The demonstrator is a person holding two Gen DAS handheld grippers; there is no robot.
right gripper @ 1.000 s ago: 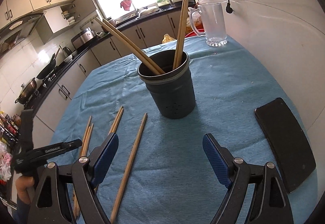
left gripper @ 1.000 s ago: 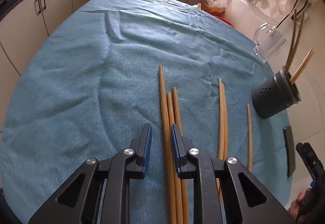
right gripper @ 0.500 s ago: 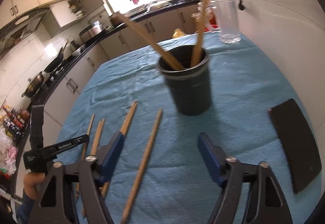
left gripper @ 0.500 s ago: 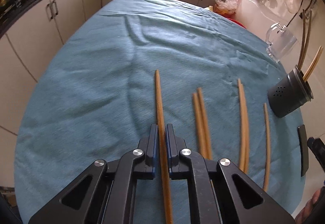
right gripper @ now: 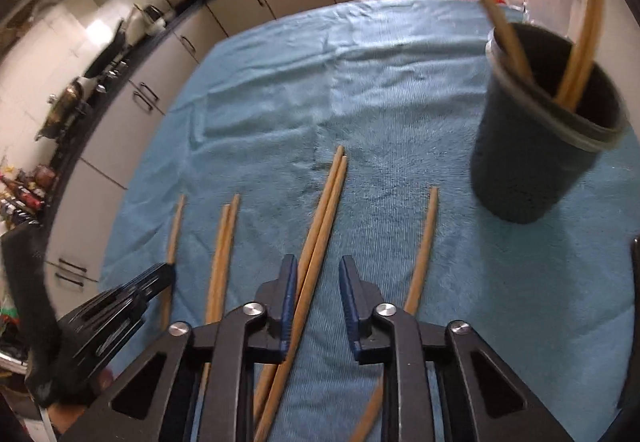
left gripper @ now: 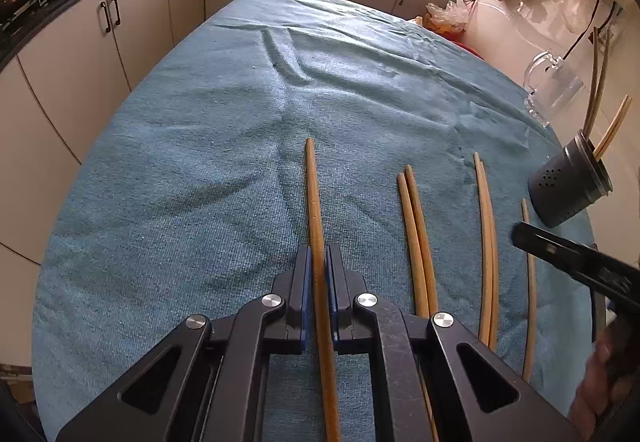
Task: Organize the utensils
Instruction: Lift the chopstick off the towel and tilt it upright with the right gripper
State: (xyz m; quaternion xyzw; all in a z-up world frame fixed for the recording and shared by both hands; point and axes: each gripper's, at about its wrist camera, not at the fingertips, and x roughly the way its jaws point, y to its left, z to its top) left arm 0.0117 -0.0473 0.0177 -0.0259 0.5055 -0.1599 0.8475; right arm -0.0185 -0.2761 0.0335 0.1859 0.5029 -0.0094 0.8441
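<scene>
No brand, label or readable writing shows on any tool or utensil; the dark holder (left gripper: 568,185) carries only a cluster of small holes on its side.

The left gripper (left gripper: 319,270) has its two blue-padded fingers pressed together on a single wooden chopstick (left gripper: 313,201), which runs straight forward between the pads toward the middle of the table. The right gripper (right gripper: 318,282) has its fingers partly apart, straddling a pair of chopsticks (right gripper: 326,201) that lie touching each other on the blue cloth (left gripper: 200,161); the left pad sits against the pair and the right pad stands clear of it.

Between the held chopstick and the holder lie a darker pair (left gripper: 414,226), then the paler pair, then a lone chopstick (left gripper: 530,282) close to the table's right edge. The holder stands upright near that right edge, with several chopsticks (right gripper: 580,53) leaning in it. A clear glass jug (left gripper: 552,89) stands beyond it, also by the right edge.

The cloth covers the whole table, wrinkled toward the far edge. The far half and the left side of the table carry nothing but cloth, leaving broad room. The right side is crowded: chopsticks, holder and jug sit close along the edge, and a dark flat object (right gripper: 635,282) is just visible at that edge.
</scene>
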